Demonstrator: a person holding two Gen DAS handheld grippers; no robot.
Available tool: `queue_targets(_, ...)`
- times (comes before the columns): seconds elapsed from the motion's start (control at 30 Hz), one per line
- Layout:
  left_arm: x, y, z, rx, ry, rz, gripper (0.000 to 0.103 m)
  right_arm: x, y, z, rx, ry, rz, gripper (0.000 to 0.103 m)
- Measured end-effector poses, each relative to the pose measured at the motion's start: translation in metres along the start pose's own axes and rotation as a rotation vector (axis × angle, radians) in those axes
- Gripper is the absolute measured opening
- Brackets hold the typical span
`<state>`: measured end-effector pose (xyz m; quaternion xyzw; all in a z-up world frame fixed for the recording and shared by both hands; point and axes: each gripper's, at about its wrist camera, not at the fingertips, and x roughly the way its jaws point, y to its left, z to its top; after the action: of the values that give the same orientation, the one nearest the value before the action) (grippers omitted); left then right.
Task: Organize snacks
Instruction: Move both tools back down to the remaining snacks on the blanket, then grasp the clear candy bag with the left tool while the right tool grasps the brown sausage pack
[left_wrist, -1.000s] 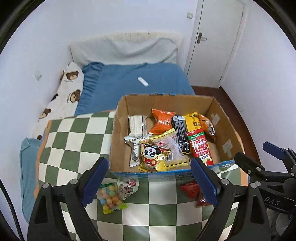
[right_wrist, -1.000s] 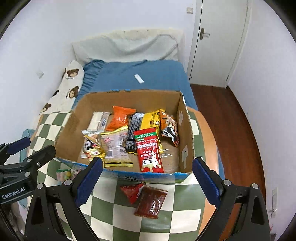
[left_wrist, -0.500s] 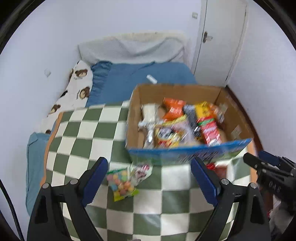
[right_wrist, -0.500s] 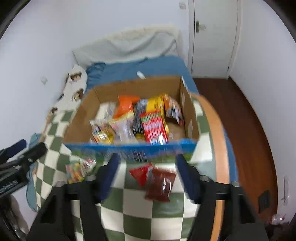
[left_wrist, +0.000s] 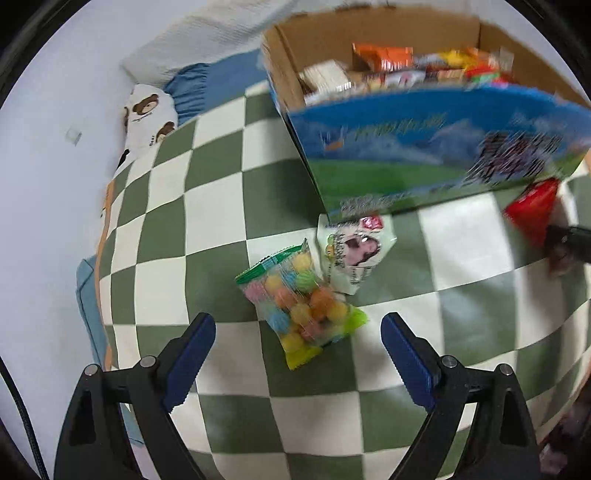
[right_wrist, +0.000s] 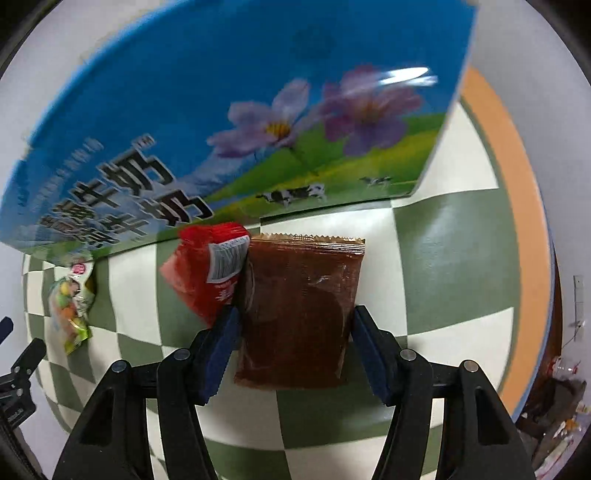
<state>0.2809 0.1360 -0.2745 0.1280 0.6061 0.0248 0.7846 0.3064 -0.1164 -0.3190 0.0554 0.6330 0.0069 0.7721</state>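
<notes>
A cardboard box (left_wrist: 424, 147) with a blue printed front holds several snack packs on a green-and-white checked cloth. In front of it lie a bag of coloured candy balls (left_wrist: 301, 302) and a white snack pack (left_wrist: 352, 253). My left gripper (left_wrist: 297, 338) is open, just short of the candy bag. In the right wrist view a brown pack (right_wrist: 299, 317) and a red pack (right_wrist: 207, 273) lie before the box (right_wrist: 240, 125). My right gripper (right_wrist: 293, 325) is open with its fingers on either side of the brown pack.
The checked cloth (left_wrist: 207, 206) covers a surface with an orange edge (right_wrist: 517, 206) at the right. A bear-print pillow (left_wrist: 147, 110) and blue bedding lie at the far left. The candy bag also shows in the right wrist view (right_wrist: 70, 310).
Both grippers have dropped low and moved forward toward the packs in front of the box. The right gripper's fingers have narrowed and now straddle the brown pack.
</notes>
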Motion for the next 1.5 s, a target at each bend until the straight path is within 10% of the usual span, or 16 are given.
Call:
queue_targets(0.7, 0.063, 0.079, -0.014, -0.509, 0.221, -0.382, 0.092, 0.006, 0.029, -0.078, -0.082, 0.02, 0.028, 0.06)
queue_targets(0.8, 0.072, 0.072, -0.002, -0.498, 0.214, -0.355, 0.082, 0.008, 0.028, -0.071, -0.076, 0.02, 0.023, 0.06)
queue_targets(0.87, 0.079, 0.068, -0.002, -0.473, 0.224, -0.312, 0.053, 0.01, 0.028, -0.056, -0.074, 0.025, 0.021, 0.06)
queue_targets(1.27, 0.046, 0.0, -0.103, -0.281, 0.285, -0.337, 0.049, -0.002, 0.021, -0.102, -0.114, 0.123, 0.119, 0.06)
queue_targets(1.5, 0.076, -0.004, -0.106, -0.269, 0.319, -0.336, 0.05, 0.005, 0.03, -0.113, -0.142, 0.143, 0.098, 0.065)
